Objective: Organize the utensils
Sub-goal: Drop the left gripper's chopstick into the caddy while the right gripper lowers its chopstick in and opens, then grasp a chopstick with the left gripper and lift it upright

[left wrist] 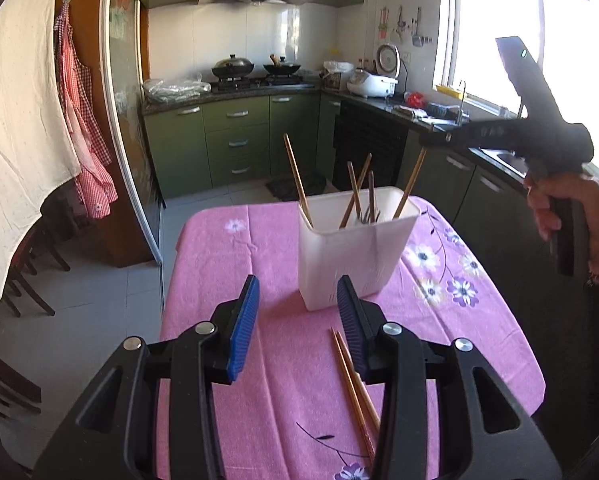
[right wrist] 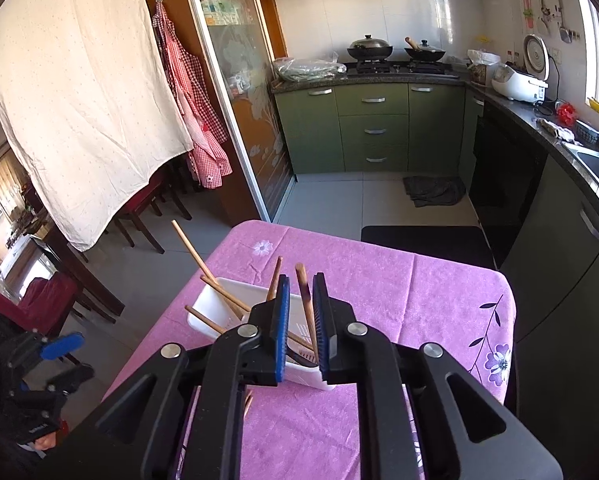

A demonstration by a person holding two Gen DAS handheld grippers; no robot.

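Observation:
A white utensil holder point(left wrist: 355, 248) stands on the pink flowered tablecloth point(left wrist: 227, 280) with several wooden chopsticks point(left wrist: 297, 176) leaning in it. My left gripper point(left wrist: 298, 280) hangs open just in front of the holder, nothing between its blue pads. Two chopsticks point(left wrist: 355, 392) lie on the cloth under its right finger. My right gripper point(right wrist: 300, 280) hovers over the holder point(right wrist: 219, 304), its jaws a little apart. A chopstick point(right wrist: 305, 300) stands loose between them, its lower end inside the holder. In the left wrist view a hand point(left wrist: 571, 216) holds that gripper at the upper right.
Green kitchen cabinets point(right wrist: 375, 128) and a dark counter with a sink point(right wrist: 595, 160) run along the back and right. A glass sliding door point(right wrist: 243, 92), a hanging white sheet point(right wrist: 79, 92) and dark chairs point(right wrist: 139, 216) are on the left. A black mat point(right wrist: 423, 240) lies beyond the table.

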